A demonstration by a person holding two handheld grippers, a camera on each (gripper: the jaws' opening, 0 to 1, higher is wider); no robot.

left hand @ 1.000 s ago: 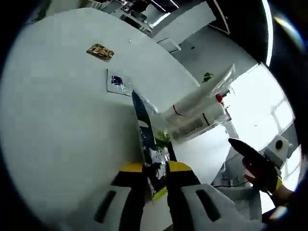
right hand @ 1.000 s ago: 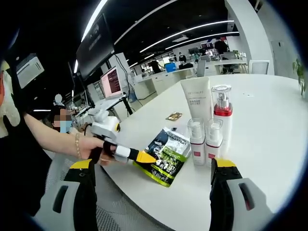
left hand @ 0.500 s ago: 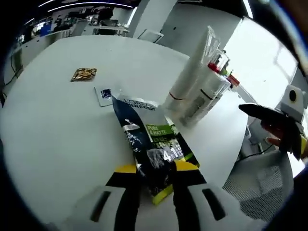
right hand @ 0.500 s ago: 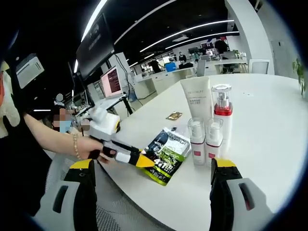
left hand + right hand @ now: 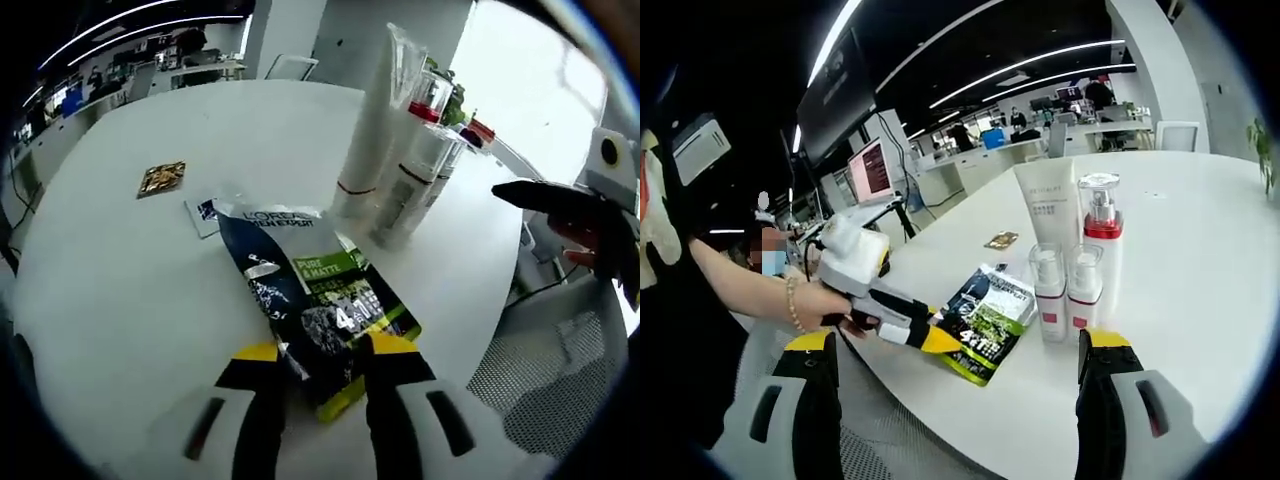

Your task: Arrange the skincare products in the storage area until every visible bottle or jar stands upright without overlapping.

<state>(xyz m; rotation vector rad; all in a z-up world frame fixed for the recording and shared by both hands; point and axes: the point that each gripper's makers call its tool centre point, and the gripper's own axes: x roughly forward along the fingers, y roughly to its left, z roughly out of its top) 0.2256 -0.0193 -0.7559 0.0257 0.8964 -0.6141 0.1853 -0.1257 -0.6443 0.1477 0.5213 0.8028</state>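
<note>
White tabletop (image 5: 1200,290) is carrying everything here, and the standing cluster of bottles is serving as the landmark. Reading the right gripper view from left to right, a person's hand (image 5: 825,305) is gripping the left gripper (image 5: 940,343), whose yellow-tipped jaws are clenching the near edge of a dark L'Oréal sachet (image 5: 985,320); that sachet is lying flat just to the left of the cluster, close to the table edge. Behind it, farther from the edge, a small gold packet (image 5: 1001,240) is resting well apart from the bottles. Next comes the cluster itself: a tall white tube (image 5: 1048,215) is standing on its cap at the back, two small clear-capped bottles (image 5: 1048,290) are standing in front of it, and a pump bottle with a red collar (image 5: 1101,235) is standing on the cluster's right. Nearest the camera, the right gripper (image 5: 960,400) is hovering with its jaws spread wide and nothing between them. In the left gripper view a small blue-and-white packet (image 5: 203,213) is lying just beyond the sachet's far end. Every bottle seems upright and none is overlapping, so that part looks done; placing the sachet neatly beside the cluster appears to be what is left.
</note>
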